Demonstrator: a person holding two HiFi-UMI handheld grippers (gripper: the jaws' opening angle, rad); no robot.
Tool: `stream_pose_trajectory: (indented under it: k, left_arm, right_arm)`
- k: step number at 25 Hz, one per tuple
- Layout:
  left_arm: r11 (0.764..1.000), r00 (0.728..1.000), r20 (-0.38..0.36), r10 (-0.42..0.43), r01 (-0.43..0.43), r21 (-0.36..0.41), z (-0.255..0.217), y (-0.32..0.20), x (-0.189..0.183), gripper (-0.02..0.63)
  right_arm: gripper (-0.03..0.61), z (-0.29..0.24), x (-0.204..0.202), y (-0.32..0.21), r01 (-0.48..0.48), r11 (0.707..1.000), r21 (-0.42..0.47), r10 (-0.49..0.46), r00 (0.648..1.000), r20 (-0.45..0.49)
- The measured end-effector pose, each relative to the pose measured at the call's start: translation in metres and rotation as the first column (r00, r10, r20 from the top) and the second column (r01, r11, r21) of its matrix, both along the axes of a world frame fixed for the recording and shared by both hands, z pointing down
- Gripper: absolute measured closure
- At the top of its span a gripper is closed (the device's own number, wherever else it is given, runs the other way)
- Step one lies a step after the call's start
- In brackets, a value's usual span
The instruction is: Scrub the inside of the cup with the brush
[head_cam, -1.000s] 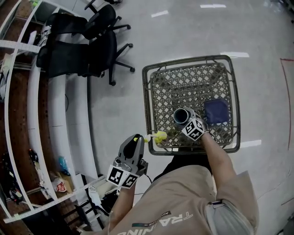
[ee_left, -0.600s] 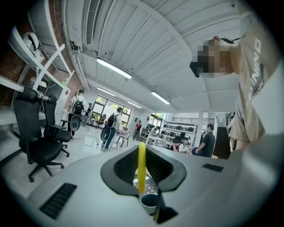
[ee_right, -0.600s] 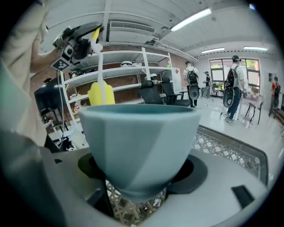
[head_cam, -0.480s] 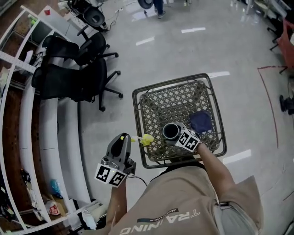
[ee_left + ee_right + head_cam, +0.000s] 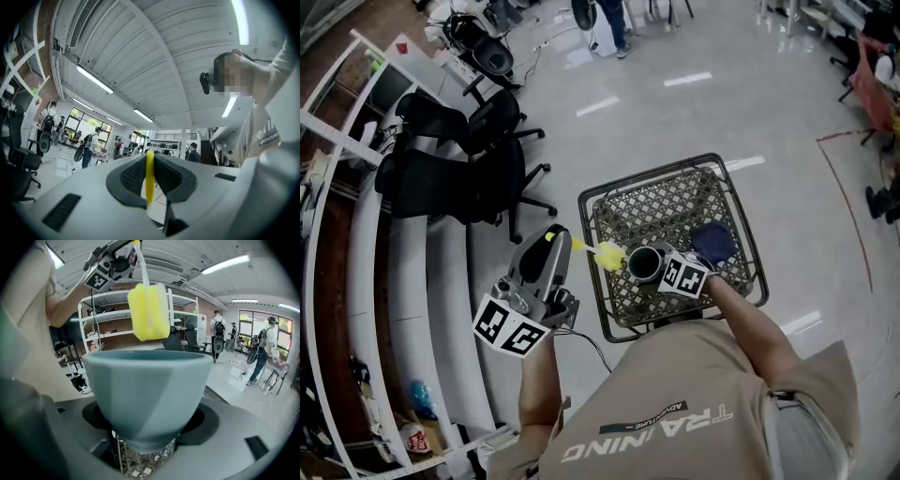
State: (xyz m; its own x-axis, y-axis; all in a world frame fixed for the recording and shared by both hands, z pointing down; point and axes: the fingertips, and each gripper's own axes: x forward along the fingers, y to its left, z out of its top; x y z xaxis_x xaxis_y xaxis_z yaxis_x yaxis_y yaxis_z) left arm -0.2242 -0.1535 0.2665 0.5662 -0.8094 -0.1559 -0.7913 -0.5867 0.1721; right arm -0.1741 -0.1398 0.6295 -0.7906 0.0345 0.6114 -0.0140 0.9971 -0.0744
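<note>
The teal faceted cup (image 5: 150, 394) sits mouth-up, clenched at its tapered base by the right hand-held gripper (image 5: 149, 430), above the near-left part of a dark wire-mesh basket (image 5: 733, 217). A yellow sponge-headed brush (image 5: 148, 311) hangs just over the rim; in the head view its sponge lies at the cup's 9 o'clock. The left hand-held gripper (image 5: 150, 180) grasps the brush's thin yellow handle, forearm raised. A dark blue pad (image 5: 714, 244) lies in the basket at the cup's 2 o'clock. Black office chairs (image 5: 455, 173) stand well apart at 10 o'clock, with pale floor (image 5: 769, 103) open beyond.
</note>
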Motion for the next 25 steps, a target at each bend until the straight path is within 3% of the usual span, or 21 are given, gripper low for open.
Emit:
stream_pose_trajectory:
  k: [2, 6, 16, 21, 25]
  left_arm:
    - [0.998, 0.997, -0.038, 0.063, -0.062, 0.013, -0.016, 0.004, 0.01, 0.562]
    - [0.99, 0.989, -0.052, 0.137, -0.135, 0.029, -0.019, 0.003, 0.034, 0.561]
    - [0.992, 0.998, -0.05, 0.041, -0.046, -0.116, 0.044, 0.003, 0.035, 0.561]
    - [0.992, 0.997, -0.077, -0.022, 0.013, -0.128, 0.059, -0.011, 0.021, 0.561]
    - [0.991, 0.996, -0.083, -0.017, 0.006, -0.135, 0.06, -0.021, 0.015, 0.561]
  right_arm:
    - [0.192, -0.004, -0.001, 0.003, 0.016, 1.0, 0.017, -0.016, 1.0, -0.009]
    - [0.19, -0.023, -0.01, 0.004, -0.001, 1.0, -0.001, 0.001, 0.997, 0.077]
    - [0.19, -0.058, -0.017, 0.009, 0.021, 0.999, 0.032, -0.025, 0.992, 0.123]
    - [0.192, -0.065, -0.023, 0.015, 0.062, 0.995, 0.081, -0.071, 0.992, 0.104]
    - [0.192, -0.064, -0.024, 0.015, 0.064, 0.994, 0.09, -0.074, 0.99, 0.119]
